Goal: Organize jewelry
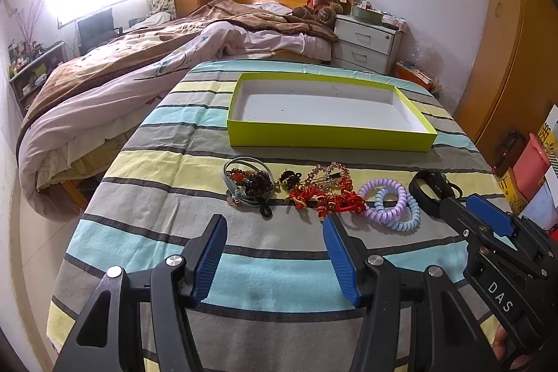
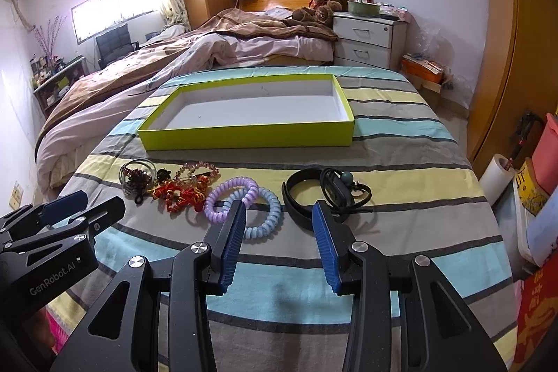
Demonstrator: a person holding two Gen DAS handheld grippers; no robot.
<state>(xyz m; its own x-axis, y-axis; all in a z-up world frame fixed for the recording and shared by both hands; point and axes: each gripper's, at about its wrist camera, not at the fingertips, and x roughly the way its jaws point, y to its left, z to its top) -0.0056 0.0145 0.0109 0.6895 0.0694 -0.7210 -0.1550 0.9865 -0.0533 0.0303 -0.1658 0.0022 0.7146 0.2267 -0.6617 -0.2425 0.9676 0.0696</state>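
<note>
Tray (image 1: 327, 135): we find it empty, green-walled, on the striped table (image 1: 265, 274), long axis across our view, behind the jewelry.
Row: we count the pieces in one line across the table, just before the tray, well short of both grippers.
Beads (image 1: 253, 185): dark strand in a grey cord loop, left end; limp, we judge; pinch the bunch.
Red knots (image 1: 327, 197): tangled cord, soft, likely to snag its neighbours.
Coils (image 2: 244, 201): purple over blue, overlapping; springy, light; take one by its rim.
Band (image 2: 327, 194): black strap, right end, stiffer.
Left gripper (image 1: 275, 250): jaws wide apart, holding nothing.
Right gripper (image 2: 279, 239): jaws apart, holding nothing, above the table.
</note>
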